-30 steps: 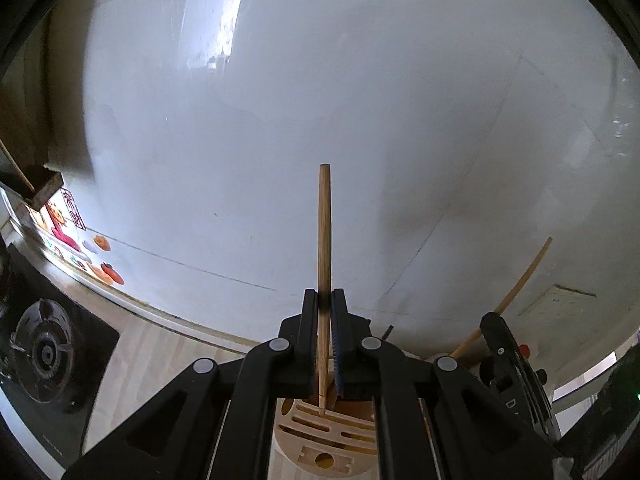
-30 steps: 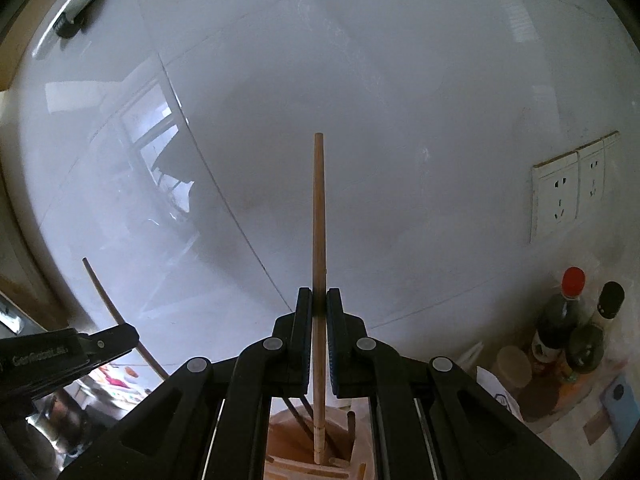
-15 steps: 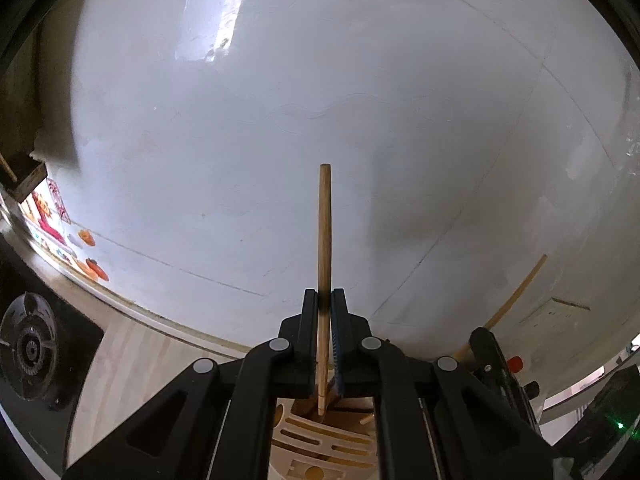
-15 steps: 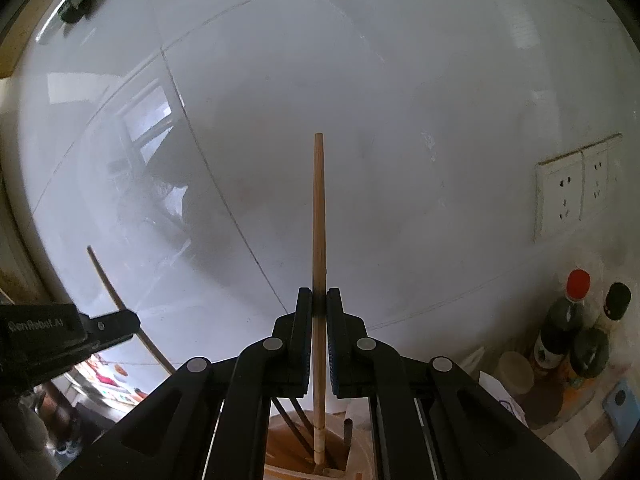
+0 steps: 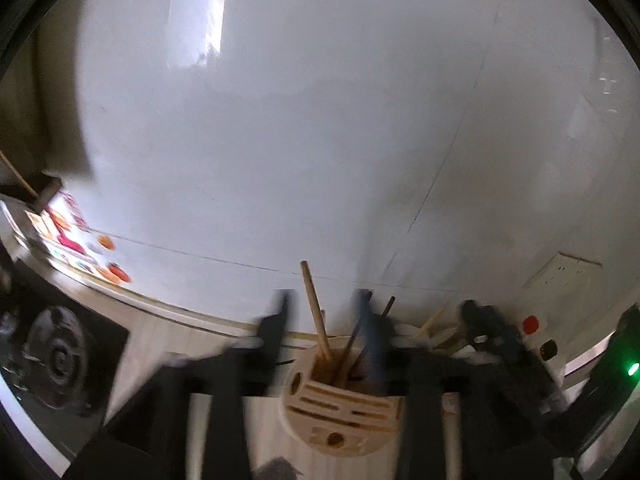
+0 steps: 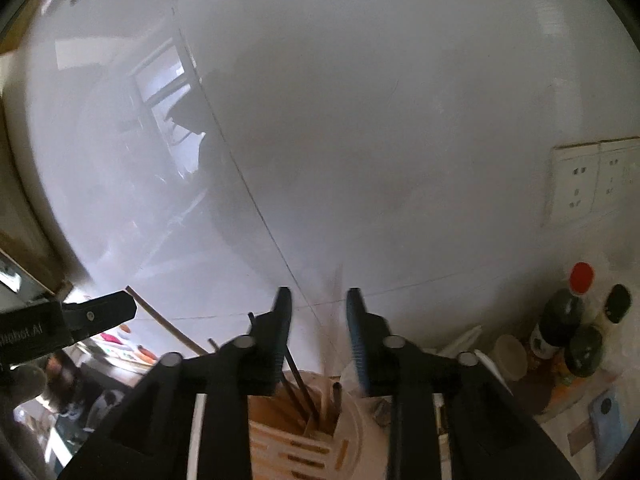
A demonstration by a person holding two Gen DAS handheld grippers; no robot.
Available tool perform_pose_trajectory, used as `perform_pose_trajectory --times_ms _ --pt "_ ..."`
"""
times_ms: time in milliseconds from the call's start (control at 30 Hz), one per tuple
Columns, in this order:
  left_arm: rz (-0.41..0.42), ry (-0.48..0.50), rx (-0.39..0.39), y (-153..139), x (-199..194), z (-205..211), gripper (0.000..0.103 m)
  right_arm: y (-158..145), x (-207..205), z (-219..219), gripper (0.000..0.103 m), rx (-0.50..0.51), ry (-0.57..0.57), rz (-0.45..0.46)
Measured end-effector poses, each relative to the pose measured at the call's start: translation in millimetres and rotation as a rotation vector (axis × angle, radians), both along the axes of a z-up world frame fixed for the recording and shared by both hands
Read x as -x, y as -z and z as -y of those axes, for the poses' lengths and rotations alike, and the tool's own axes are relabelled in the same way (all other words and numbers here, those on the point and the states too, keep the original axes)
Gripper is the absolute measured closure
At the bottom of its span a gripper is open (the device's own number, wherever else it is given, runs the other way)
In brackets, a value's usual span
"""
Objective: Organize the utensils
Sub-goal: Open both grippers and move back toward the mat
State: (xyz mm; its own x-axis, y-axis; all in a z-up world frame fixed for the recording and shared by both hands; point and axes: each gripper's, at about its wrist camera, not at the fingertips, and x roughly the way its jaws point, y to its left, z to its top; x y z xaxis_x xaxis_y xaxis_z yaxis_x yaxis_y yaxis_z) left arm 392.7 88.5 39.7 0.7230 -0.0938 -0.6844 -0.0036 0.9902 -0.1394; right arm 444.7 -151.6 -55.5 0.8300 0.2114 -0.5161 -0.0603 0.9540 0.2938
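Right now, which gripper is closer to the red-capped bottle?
Right. The right gripper hovers open over the utensil holder, with the red-capped bottle off to its right. The left gripper is farther left, on the far side of the right one.

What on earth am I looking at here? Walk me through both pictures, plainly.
No robot: a person holds a two-finger gripper in each hand, with a fisheye camera on each looking along the fingers. In the left camera's picture, the left gripper stands open above a wooden utensil holder on the counter; a light wooden chopstick stands in it beside darker sticks, held by nothing. In the right camera's picture, the right gripper is open too, above the same holder. Bottles and wall sockets sit to the right. Both pictures are blurred.
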Motion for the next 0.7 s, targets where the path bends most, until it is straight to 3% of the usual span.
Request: perform_pose_trajectory --times_ms 33,67,167,233,400,467,633,700 --pt "0.018 -0.013 -0.008 -5.2 8.7 -2.1 0.024 -5.6 4.6 6.9 0.071 0.0 0.006 -0.003" --pt "0.037 -0.024 -0.018 -8.0 16.7 -5.0 0.018 -13.3 12.8 16.3 0.07 -0.008 0.009 -0.001" --pt "0.052 -0.043 -0.035 -10.1 35.5 -10.4 0.011 -26.4 36.2 40.0 0.059 0.01 0.045 -0.024" --pt "0.044 -0.058 -0.036 -3.2 49.8 -13.4 0.0 -29.3 50.9 58.1 0.052 0.035 0.097 -0.067" --pt "-0.016 -0.088 -0.069 35.7 82.1 -7.3 0.0 -11.9 90.2 110.2 0.034 0.022 0.157 -0.158" --pt "-0.07 -0.078 -0.08 61.2 90.5 3.0 0.0 9.9 108.9 131.4 0.022 0.056 0.195 -0.208" --pt "-0.215 -0.032 -0.125 132.9 108.6 45.0 0.0 89.2 135.0 183.1 0.023 0.098 0.25 -0.435" --pt "-0.279 -0.006 -0.138 161.8 112.9 63.3 0.0 135.0 141.8 200.3 0.033 0.081 0.232 -0.557"
